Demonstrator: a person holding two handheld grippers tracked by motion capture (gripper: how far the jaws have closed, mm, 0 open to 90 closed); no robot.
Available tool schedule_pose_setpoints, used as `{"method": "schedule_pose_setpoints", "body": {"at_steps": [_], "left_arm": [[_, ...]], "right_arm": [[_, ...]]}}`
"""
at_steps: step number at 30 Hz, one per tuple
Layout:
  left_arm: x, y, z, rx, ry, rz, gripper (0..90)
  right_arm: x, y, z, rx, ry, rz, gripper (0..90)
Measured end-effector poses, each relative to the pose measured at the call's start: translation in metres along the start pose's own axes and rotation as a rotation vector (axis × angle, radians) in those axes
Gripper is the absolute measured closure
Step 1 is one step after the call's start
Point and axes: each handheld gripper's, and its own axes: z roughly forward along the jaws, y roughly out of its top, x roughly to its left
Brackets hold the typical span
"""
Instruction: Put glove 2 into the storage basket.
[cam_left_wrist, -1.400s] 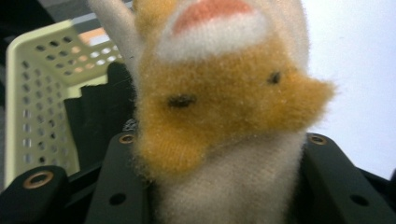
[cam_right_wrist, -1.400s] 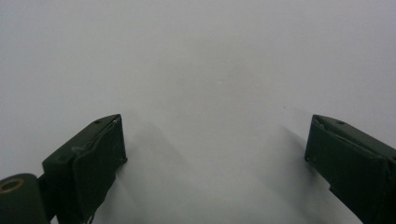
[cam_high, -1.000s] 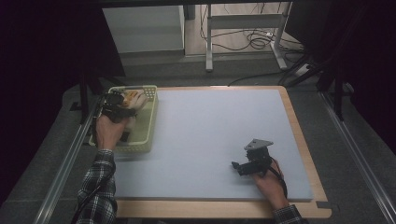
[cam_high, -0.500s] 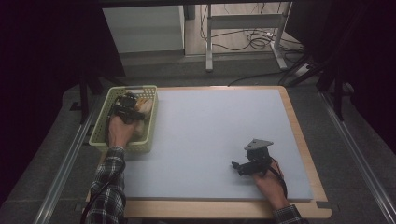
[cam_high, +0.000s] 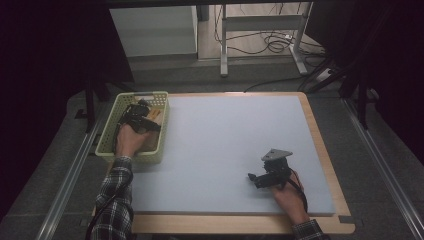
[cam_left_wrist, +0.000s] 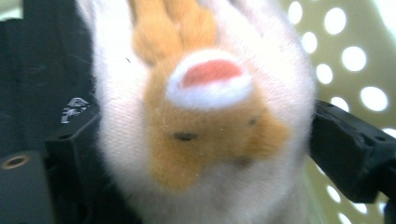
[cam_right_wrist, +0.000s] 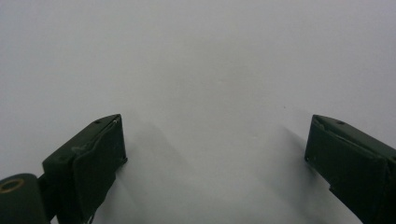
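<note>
Basket (cam_high: 109, 131) at mat's (cam_high: 225, 145) near-left edge, its walls hem in left gripper (cam_high: 137, 116) and plush toy (cam_left_wrist: 205, 116). Rest of mat bare; right gripper (cam_high: 256, 178) sits near the near-right corner.

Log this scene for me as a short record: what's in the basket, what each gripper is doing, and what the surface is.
surface: grey mat on a wooden table
basket: pale green, perforated, at the mat's left edge
plush toy: white and orange, inside the basket
left gripper: in the basket, jaws just been opening, toy between them, apparently released
right gripper: resting on the mat, jaws wide, nothing between them
</note>
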Motion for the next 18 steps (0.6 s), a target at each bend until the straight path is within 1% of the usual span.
{"method": "schedule_pose_setpoints", "body": {"at_steps": [6, 8, 10, 12, 15, 17, 18], "left_arm": [[0.006, -0.005, -0.023, -0.067, -0.011, 0.008, 7.8], [0.008, -0.008, -0.030, -0.088, -0.013, 0.009, 9.2], [0.011, -0.011, -0.035, -0.096, -0.019, 0.011, 11.8], [0.012, -0.014, -0.035, -0.093, -0.036, 0.013, 14.9], [0.011, -0.016, -0.030, -0.081, -0.053, 0.013, 15.1], [0.009, -0.015, -0.023, -0.061, -0.067, 0.018, 15.6], [0.007, -0.014, -0.019, -0.044, -0.075, 0.026, 16.6]], "right_arm": [[0.000, 0.000, 0.000, 0.000, -0.001, 0.000, 4.8], [0.000, 0.000, 0.000, 0.000, -0.001, -0.001, 4.8], [0.000, 0.000, 0.000, 0.001, -0.001, -0.001, 4.8], [0.000, 0.000, 0.000, 0.001, -0.001, -0.001, 4.8], [0.000, 0.000, 0.000, 0.001, -0.001, -0.001, 4.8], [0.000, 0.000, 0.000, 0.001, -0.001, -0.001, 4.8], [0.000, 0.000, 0.000, 0.001, -0.001, -0.001, 4.8]]}}
